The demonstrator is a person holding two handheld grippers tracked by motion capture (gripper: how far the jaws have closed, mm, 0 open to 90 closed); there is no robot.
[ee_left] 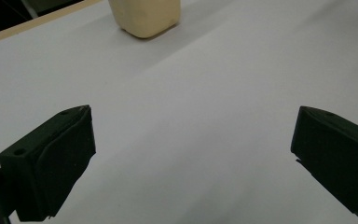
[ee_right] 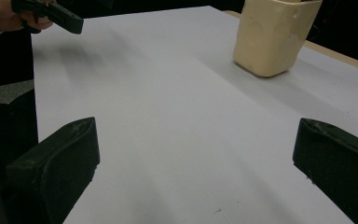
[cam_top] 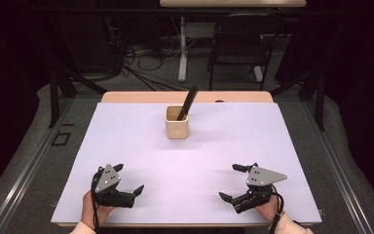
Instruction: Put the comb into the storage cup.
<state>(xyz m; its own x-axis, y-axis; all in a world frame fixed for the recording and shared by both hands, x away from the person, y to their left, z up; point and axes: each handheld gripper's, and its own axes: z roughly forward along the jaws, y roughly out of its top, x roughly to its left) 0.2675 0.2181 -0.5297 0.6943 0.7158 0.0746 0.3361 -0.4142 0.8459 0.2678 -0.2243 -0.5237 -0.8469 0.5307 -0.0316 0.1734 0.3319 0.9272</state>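
Hands are resting at the near edge of the tabletop [cam_top: 185,161], each holding a hand-held gripper low over the white surface. The left hand-held gripper [cam_top: 129,179] is sitting at the near left, jaws spread wide and grasping nothing, angled inward. The right hand-held gripper [cam_top: 233,182] is mirroring it at the near right, jaws likewise released and holding nothing. Both are lying well apart from the cream cup [cam_top: 177,122], which is standing upright toward the far middle of the tabletop. A dark, slim tool [cam_top: 188,101] is leaning inside the cup, its upper end sticking out past the rim and tilting to the right.
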